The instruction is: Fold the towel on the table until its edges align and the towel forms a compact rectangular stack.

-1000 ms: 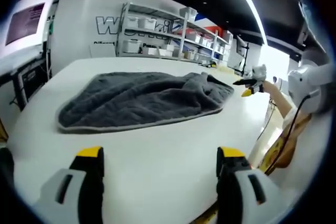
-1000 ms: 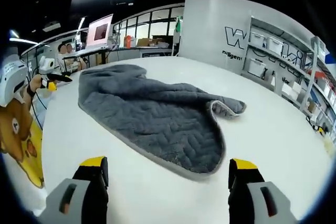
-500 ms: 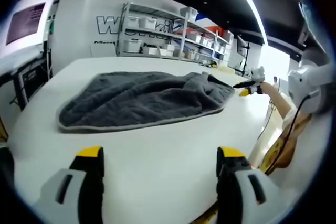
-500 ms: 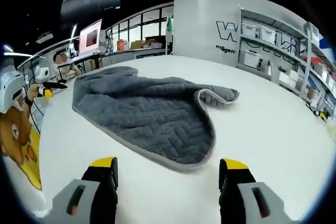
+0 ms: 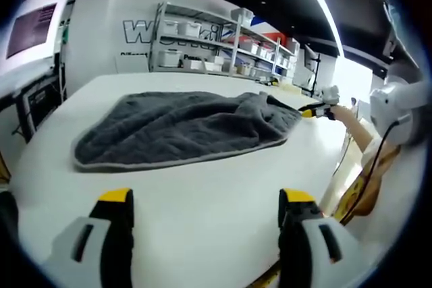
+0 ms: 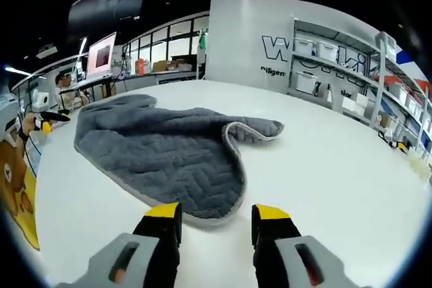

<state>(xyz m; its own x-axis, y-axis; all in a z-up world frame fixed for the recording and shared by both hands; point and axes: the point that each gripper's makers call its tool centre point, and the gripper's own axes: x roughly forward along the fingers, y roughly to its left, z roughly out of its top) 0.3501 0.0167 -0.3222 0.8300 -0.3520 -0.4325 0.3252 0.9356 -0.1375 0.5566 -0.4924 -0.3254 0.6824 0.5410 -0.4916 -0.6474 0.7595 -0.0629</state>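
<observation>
A grey towel [image 5: 179, 126] lies crumpled and spread on the white table [image 5: 202, 180]; one corner is folded over on its far right side. My left gripper [image 5: 206, 200] hovers open over bare table, short of the towel's near edge. In the right gripper view the towel [image 6: 162, 153] shows its pale hem, with a flipped corner at the upper right. My right gripper [image 6: 217, 212] is open with its jaws fairly close together, the tips on either side of the towel's rounded near edge. That right gripper [image 5: 310, 108] also shows at the towel's far right end. The left gripper [image 6: 44, 125] appears at far left.
Metal shelves with white bins [image 5: 202, 45] line the far wall. A monitor [image 6: 101, 52] stands on a desk beyond the table. A person's forearm [image 5: 358, 133] reaches in from the right. The table edge [image 5: 331, 180] curves close by, near a yellow bear picture [image 6: 10, 180].
The right gripper has moved forward to the towel's near edge and its jaws have drawn closer together. The left gripper has stayed still.
</observation>
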